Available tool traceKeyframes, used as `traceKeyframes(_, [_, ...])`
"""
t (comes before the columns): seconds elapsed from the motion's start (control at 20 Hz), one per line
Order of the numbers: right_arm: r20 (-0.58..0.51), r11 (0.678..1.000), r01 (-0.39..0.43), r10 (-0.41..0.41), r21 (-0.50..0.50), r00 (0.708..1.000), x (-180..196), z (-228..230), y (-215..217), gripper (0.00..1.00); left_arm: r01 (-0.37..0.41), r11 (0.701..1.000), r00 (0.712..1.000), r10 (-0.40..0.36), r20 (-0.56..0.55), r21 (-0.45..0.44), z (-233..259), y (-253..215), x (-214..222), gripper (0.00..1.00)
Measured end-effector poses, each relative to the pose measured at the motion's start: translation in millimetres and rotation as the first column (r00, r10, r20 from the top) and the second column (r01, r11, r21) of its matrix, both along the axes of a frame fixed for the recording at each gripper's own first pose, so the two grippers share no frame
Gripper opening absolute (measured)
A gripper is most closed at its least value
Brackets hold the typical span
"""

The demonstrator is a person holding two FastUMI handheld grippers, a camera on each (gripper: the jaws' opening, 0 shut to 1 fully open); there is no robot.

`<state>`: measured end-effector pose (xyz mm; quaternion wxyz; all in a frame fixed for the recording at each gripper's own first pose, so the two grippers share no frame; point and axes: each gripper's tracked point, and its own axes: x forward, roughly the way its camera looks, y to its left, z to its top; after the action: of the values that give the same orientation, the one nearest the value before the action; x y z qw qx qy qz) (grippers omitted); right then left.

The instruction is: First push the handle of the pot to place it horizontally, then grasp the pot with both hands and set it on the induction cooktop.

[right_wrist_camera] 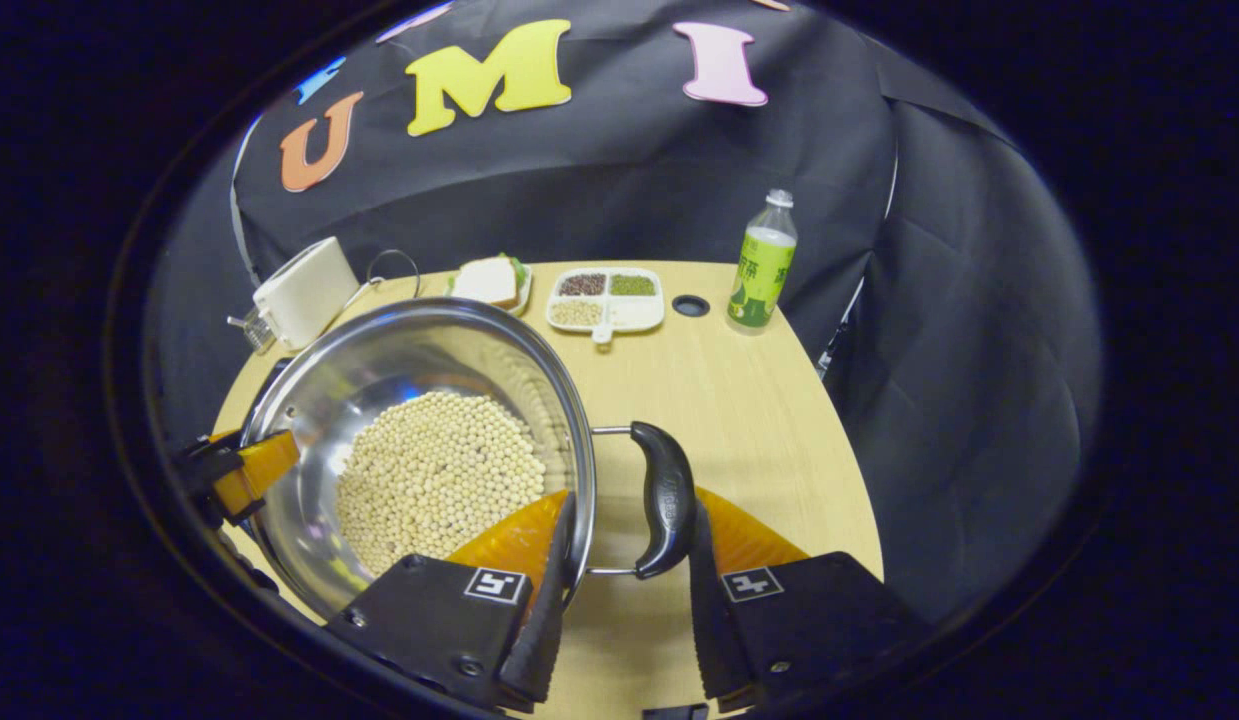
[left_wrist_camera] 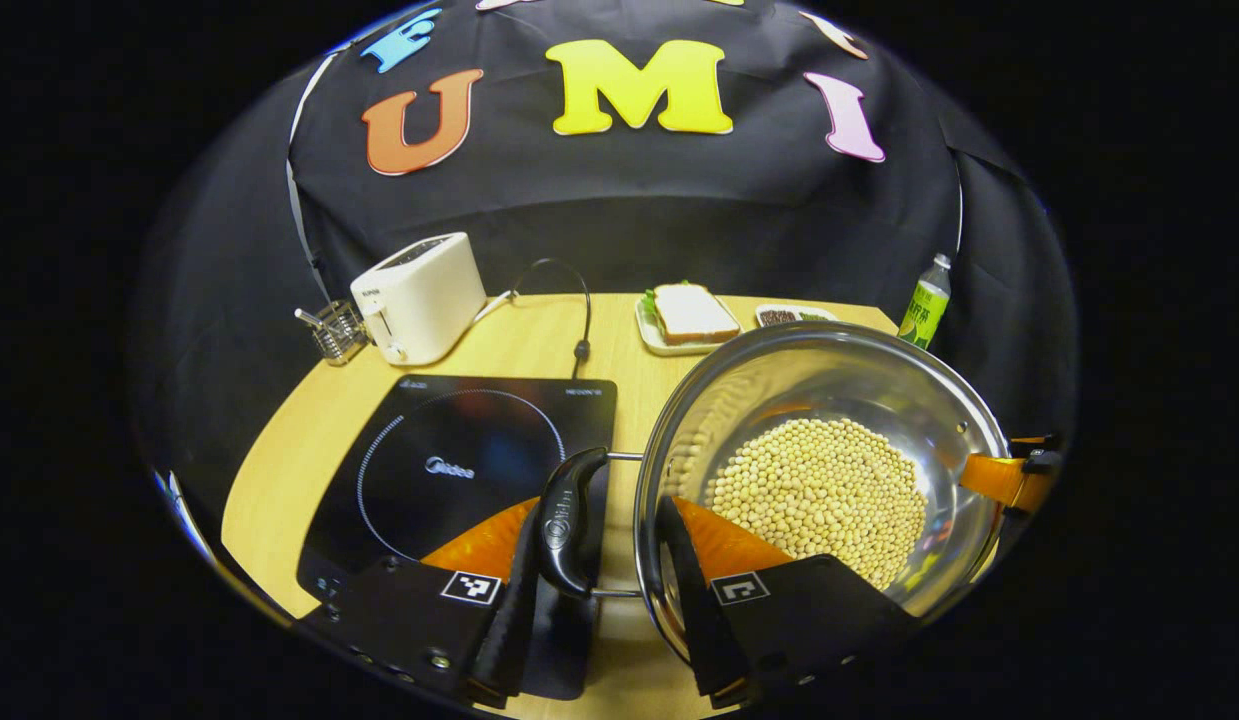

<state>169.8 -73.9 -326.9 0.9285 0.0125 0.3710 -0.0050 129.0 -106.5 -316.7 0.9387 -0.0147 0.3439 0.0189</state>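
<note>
Both pot handles lie horizontal, so the push step looks done. Grasp step is underway. Left tongs (left_wrist_camera: 599, 590) straddle the left handle (left_wrist_camera: 569, 520) and the pot's rim: one finger outside the handle, the other inside the pot wall, so they look clamped on handle plus rim. Right tongs (right_wrist_camera: 624, 590) do the same on the right handle (right_wrist_camera: 667, 498), one finger inside the wall, one outside the handle. In the left gripper view the other gripper shows at the far rim (left_wrist_camera: 1009, 478).

Pot (right_wrist_camera: 379, 370) is stainless, open, holding a bed of soybeans (right_wrist_camera: 439, 470). Cannot tell if it rests on the surface (right_wrist_camera: 759, 420) or is lifted a little. It sits just right of the induction cooktop (left_wrist_camera: 449, 470), not on the ring yet.

Left to do: carry the pot sideways onto the cooktop and set it down level, beans may slide if it tilts.

Background: toaster (left_wrist_camera: 419, 295), sandwich plate (left_wrist_camera: 684, 318), divided snack tray (right_wrist_camera: 607, 298), green bottle (right_wrist_camera: 762, 262), all well apart from the pot.
</note>
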Motion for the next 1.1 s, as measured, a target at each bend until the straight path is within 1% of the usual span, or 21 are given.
traceKeyframes(0.25, [0.028, 1.000, -0.005, 0.005, -0.002, 1.000, -7.6, 33.7, 42.6, 0.55, -0.015, 1.000, 0.999, 0.015, 0.032, -0.004, 28.0, 44.3, -2.3, 0.61])
traceKeyframes(0.4, [0.031, 1.000, -0.012, 0.011, 0.009, 0.999, -11.7, 41.7, 77.0, 0.55, -0.025, 1.000, 0.999, 0.025, 0.036, 0.007, 35.4, 78.2, -5.9, 0.61])
traceKeyframes(0.8, [0.006, 0.999, -0.029, 0.029, 0.045, 1.000, -14.6, 35.3, 168.3, 0.55, -0.053, 0.998, 0.998, 0.052, 0.023, 0.033, 32.8, 163.5, -9.2, 0.61])
traceKeyframes(1.1, [-0.011, 0.998, -0.036, 0.036, 0.044, 0.999, 2.1, 23.9, 220.7, 0.55, -0.075, 0.997, 0.997, 0.075, 0.006, 0.031, 15.0, 212.1, 1.7, 0.61])
